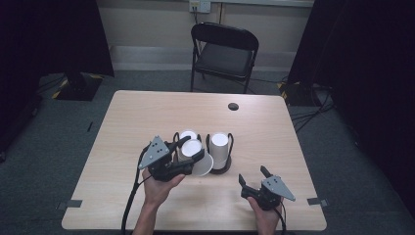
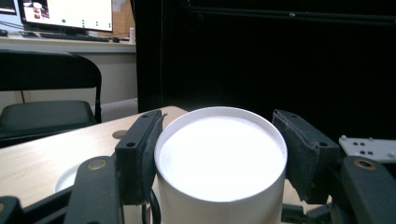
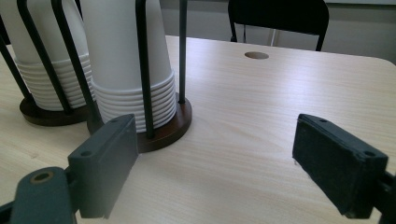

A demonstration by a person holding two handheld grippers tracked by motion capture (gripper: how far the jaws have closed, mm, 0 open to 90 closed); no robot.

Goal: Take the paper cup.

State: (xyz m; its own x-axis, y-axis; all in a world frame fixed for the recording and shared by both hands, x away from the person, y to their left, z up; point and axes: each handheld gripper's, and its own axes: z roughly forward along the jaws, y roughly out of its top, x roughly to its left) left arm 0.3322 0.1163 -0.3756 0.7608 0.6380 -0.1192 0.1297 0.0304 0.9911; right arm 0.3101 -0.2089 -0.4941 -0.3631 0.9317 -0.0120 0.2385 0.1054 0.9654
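Two upside-down stacks of white paper cups stand in black wire holders mid-table: the left stack (image 1: 187, 134) (image 3: 46, 70) and the right stack (image 1: 219, 147) (image 3: 126, 70), the latter on a dark round base (image 3: 163, 130). My left gripper (image 1: 192, 148) is shut on a single white cup (image 1: 199, 160) (image 2: 219, 158), tilted just in front of the left stack; its pads (image 2: 140, 154) press on the cup's sides. My right gripper (image 1: 252, 174) (image 3: 224, 163) stands open near the table's front right, nothing between its jaws, with the right holder off to its left.
The wooden table (image 1: 147, 112) has a round cable hole (image 1: 233, 106) (image 3: 256, 55) near its far edge. A black folding chair (image 1: 224, 54) stands behind it. Dark curtains flank both sides. A monitor (image 2: 65, 11) sits on a desk in the left gripper view.
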